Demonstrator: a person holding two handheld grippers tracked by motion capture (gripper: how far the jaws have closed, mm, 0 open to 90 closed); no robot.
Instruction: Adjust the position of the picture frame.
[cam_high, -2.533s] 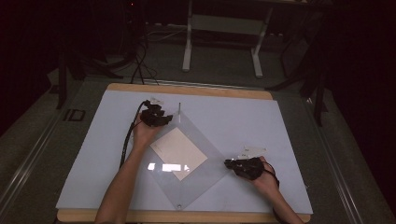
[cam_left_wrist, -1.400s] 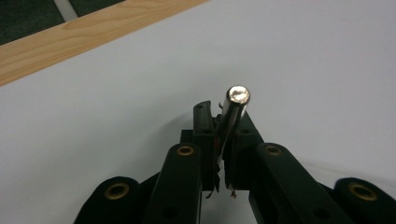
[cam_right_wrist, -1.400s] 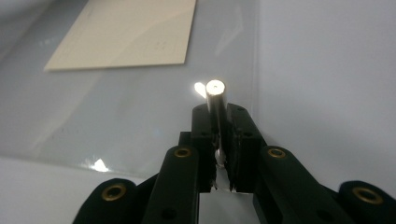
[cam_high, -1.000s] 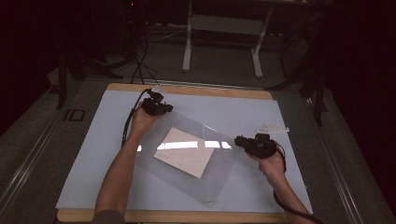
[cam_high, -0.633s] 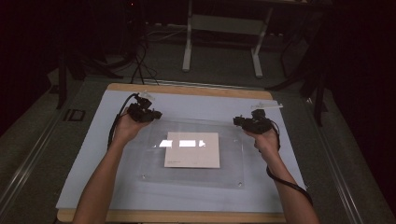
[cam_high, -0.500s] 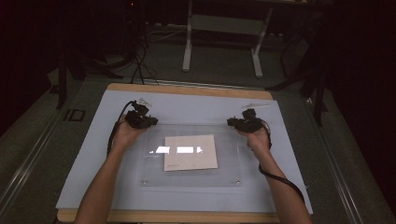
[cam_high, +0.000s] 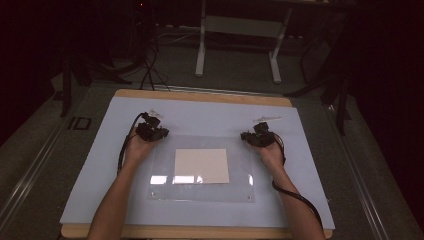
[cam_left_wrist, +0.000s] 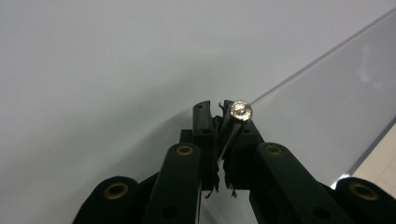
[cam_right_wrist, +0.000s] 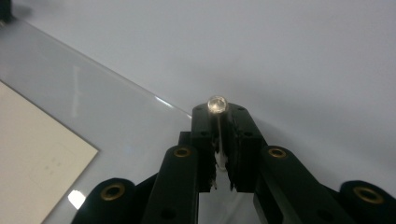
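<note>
Clear rectangular acrylic sheet (cam_high: 201, 168) with a cream paper rectangle (cam_high: 201, 165) at its middle, lying flat and square on the pale blue mat (cam_high: 90, 165) of the tabletop (cam_high: 200, 96). Far corners, each with a small silver stud (cam_left_wrist: 241, 110), pinched in the closed left claw (cam_high: 152, 132) and right claw (cam_high: 256, 137). Placement apparently done; release and withdrawal left. Broad bare mat on all sides, near edge closest to the mat's rim.
</note>
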